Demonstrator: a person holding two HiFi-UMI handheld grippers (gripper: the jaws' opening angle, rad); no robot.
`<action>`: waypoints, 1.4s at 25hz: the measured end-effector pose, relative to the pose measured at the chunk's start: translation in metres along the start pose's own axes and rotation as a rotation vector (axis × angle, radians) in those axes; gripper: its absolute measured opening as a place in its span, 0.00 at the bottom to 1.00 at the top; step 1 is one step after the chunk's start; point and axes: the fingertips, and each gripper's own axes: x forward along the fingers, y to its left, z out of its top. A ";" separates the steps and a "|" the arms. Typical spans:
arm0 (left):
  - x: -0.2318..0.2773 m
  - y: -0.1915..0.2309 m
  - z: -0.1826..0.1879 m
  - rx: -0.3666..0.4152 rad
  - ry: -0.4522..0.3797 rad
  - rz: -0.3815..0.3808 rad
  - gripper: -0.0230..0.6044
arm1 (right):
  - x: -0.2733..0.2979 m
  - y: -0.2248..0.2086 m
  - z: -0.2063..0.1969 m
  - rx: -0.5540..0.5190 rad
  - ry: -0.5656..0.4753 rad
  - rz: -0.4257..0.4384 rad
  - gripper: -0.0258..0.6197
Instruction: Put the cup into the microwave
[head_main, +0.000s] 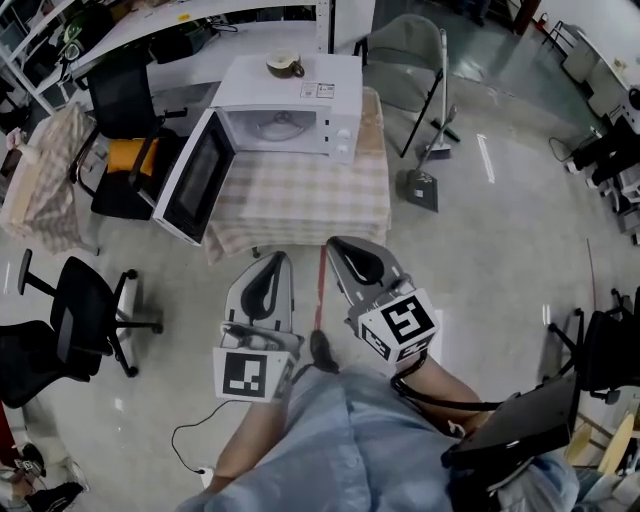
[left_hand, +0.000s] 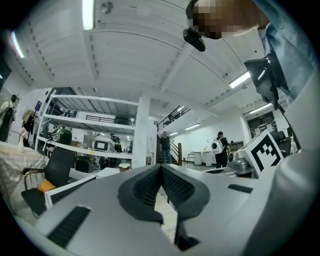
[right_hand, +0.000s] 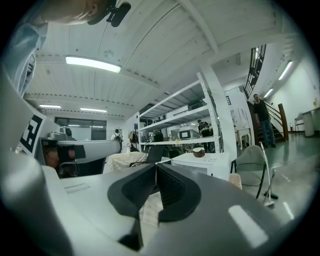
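A white microwave stands on a table with a checked cloth, its door swung open to the left. The cup, a small brownish bowl-like cup, sits on top of the microwave. It also shows far off in the left gripper view and the right gripper view. My left gripper and right gripper are side by side above the floor, short of the table's near edge, pointing level at it. Both are shut with nothing between the jaws.
Black office chairs stand on the left, and one with an orange cushion is beside the microwave door. A grey chair is behind the table. A dustpan and broom lean at the right. A cable lies on the floor.
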 end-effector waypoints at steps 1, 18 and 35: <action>0.002 0.008 0.001 -0.002 -0.004 -0.002 0.04 | 0.007 0.001 0.000 0.006 0.004 -0.003 0.06; 0.050 0.052 0.000 -0.028 -0.010 -0.046 0.04 | 0.060 -0.029 0.010 -0.011 0.006 -0.061 0.06; 0.162 0.058 -0.029 0.030 0.115 -0.079 0.04 | 0.115 -0.132 0.018 0.044 -0.045 -0.064 0.06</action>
